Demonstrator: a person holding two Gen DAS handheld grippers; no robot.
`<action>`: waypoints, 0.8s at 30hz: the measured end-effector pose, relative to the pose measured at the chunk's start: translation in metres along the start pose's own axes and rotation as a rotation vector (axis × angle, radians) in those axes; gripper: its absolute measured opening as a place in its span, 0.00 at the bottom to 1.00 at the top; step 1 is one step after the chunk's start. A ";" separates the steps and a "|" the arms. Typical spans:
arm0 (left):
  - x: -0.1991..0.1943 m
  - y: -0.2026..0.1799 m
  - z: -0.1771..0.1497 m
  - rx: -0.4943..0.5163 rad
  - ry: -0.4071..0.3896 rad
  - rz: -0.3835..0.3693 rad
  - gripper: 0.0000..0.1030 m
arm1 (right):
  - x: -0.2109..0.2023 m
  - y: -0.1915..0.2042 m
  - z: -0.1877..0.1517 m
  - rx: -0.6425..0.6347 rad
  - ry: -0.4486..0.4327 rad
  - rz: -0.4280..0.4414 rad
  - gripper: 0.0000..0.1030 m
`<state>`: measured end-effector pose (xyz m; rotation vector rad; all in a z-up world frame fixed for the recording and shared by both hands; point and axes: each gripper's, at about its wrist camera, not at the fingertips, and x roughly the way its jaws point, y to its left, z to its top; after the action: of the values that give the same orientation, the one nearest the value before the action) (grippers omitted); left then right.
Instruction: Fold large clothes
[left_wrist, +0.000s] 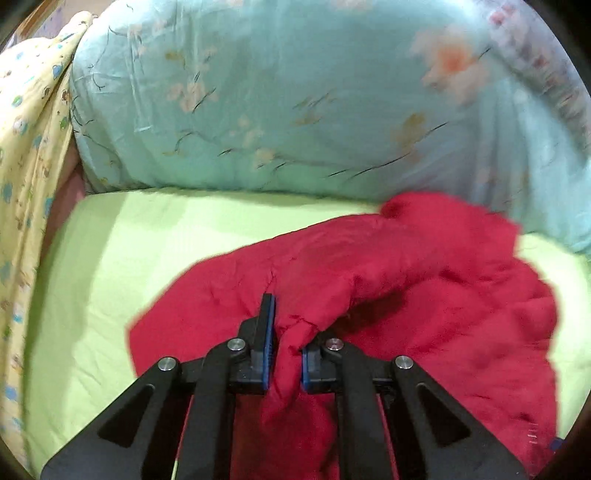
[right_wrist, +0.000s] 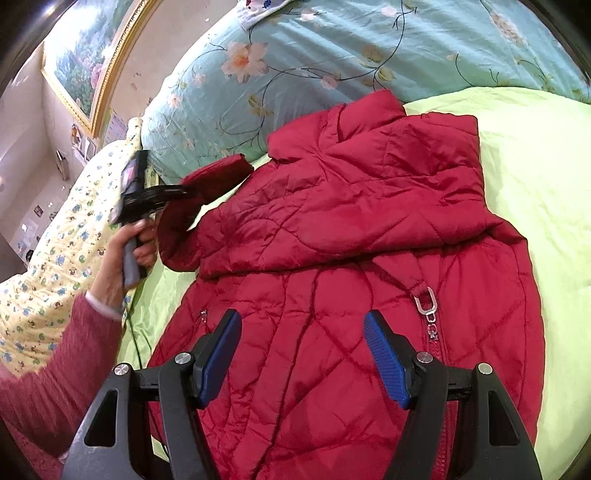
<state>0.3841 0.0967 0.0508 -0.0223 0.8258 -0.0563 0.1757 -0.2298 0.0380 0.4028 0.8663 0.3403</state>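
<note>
A red quilted jacket (right_wrist: 369, 221) lies spread on the light green sheet (right_wrist: 535, 184), its right sleeve folded across the chest. In the left wrist view my left gripper (left_wrist: 286, 332) is shut on a fold of the jacket's (left_wrist: 424, 295) other sleeve (left_wrist: 332, 295), the red fabric bunched between the blue pads. The right wrist view shows that gripper (right_wrist: 184, 192) from the side, held by a hand (right_wrist: 136, 240), lifting the sleeve cuff (right_wrist: 221, 173) off the sheet. My right gripper (right_wrist: 303, 332) hovers open over the jacket's lower front, with nothing between its fingers.
A teal flowered quilt (right_wrist: 332, 48) is piled along the far side of the bed. A yellow patterned blanket (right_wrist: 62, 258) lies at the left. A framed painting (right_wrist: 92, 55) hangs on the wall. Bare green sheet (left_wrist: 129, 240) shows left of the jacket.
</note>
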 end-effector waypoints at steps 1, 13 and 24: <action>-0.011 -0.005 -0.005 -0.010 -0.020 -0.035 0.08 | 0.000 0.001 0.000 0.001 -0.001 -0.001 0.69; -0.044 -0.092 -0.064 -0.022 -0.035 -0.360 0.08 | -0.008 -0.017 0.002 0.075 -0.038 -0.034 0.69; -0.027 -0.148 -0.105 0.045 0.004 -0.403 0.09 | 0.012 -0.058 0.037 0.271 -0.080 0.112 0.69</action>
<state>0.2828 -0.0492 0.0054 -0.1459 0.8136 -0.4544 0.2191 -0.2819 0.0240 0.7135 0.8149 0.3085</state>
